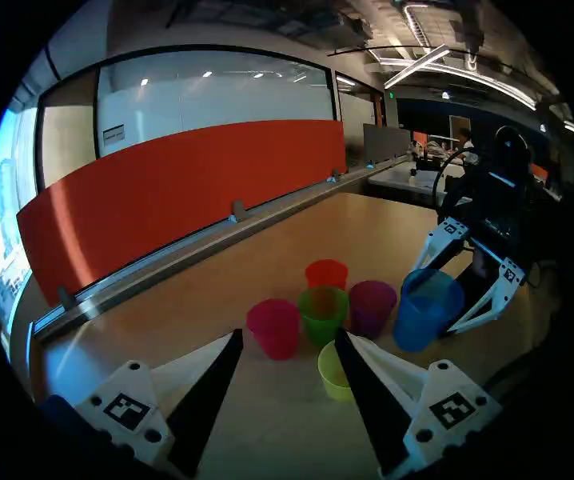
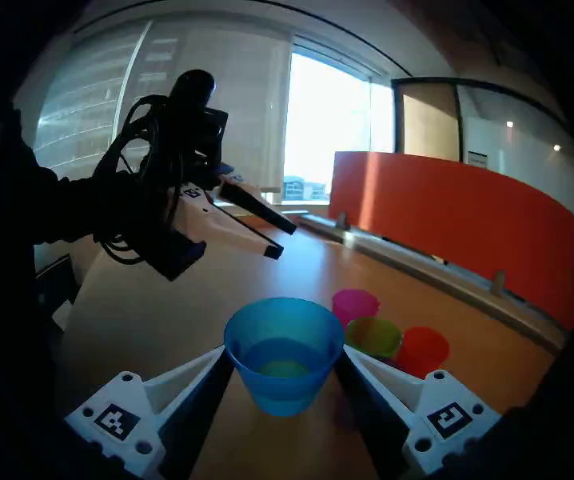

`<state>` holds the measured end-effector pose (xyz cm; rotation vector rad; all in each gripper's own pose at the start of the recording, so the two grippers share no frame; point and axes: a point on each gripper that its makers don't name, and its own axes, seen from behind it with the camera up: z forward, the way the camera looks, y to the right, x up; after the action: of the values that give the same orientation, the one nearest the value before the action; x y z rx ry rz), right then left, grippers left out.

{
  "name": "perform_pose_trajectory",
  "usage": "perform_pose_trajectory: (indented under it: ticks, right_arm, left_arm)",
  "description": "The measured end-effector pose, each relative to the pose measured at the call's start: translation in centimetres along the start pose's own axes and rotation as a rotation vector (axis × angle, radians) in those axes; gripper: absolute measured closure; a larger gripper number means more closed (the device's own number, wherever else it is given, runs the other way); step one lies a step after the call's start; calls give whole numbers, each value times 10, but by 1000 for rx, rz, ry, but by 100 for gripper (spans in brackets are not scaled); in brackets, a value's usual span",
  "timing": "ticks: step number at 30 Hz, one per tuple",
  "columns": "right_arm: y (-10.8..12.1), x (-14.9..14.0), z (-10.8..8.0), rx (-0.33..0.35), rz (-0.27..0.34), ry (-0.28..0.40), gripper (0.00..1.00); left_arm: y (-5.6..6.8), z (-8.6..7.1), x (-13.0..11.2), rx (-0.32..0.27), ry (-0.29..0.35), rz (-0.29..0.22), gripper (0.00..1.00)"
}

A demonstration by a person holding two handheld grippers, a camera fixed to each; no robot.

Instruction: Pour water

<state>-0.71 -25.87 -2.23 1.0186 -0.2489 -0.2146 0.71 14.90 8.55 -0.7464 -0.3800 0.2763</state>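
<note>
Right gripper [image 2: 283,358]: clamped on blue cup [image 2: 284,380], held upright so its water stays in. Left gripper [image 1: 288,336]: fingers spread, empty, above table [image 1: 231,272]. Coloured cups [image 1: 323,308]: clustered at blue cup's 9 o'clock in left gripper view, likely pour targets

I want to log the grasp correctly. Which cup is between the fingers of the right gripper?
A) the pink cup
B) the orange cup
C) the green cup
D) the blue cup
D: in the right gripper view the blue cup, with water in it, sits between the fingers of the right gripper, which press on both of its sides.
</note>
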Motion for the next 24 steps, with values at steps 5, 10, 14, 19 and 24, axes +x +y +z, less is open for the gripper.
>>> perform_pose_trajectory:
  ticks: [5, 10, 14, 19, 24]
  right_arm:
    - [-2, 9, -1, 6, 9, 44, 12]
    - [-4, 19, -2, 14, 8, 85, 12]
    - [-4, 29, -2, 17, 4, 115, 12]
    - [-4, 37, -4, 23, 12, 145, 12]
    - [-10, 39, -5, 42, 21, 146, 11]
  left_arm:
    - [0, 0, 0, 1, -1, 2, 15]
    - [-1, 0, 2, 2, 3, 0, 15]
    - [-1, 0, 3, 3, 6, 2, 15]
    - [0, 1, 3, 0, 8, -1, 15]
    - [2, 2, 1, -8, 5, 0, 15]
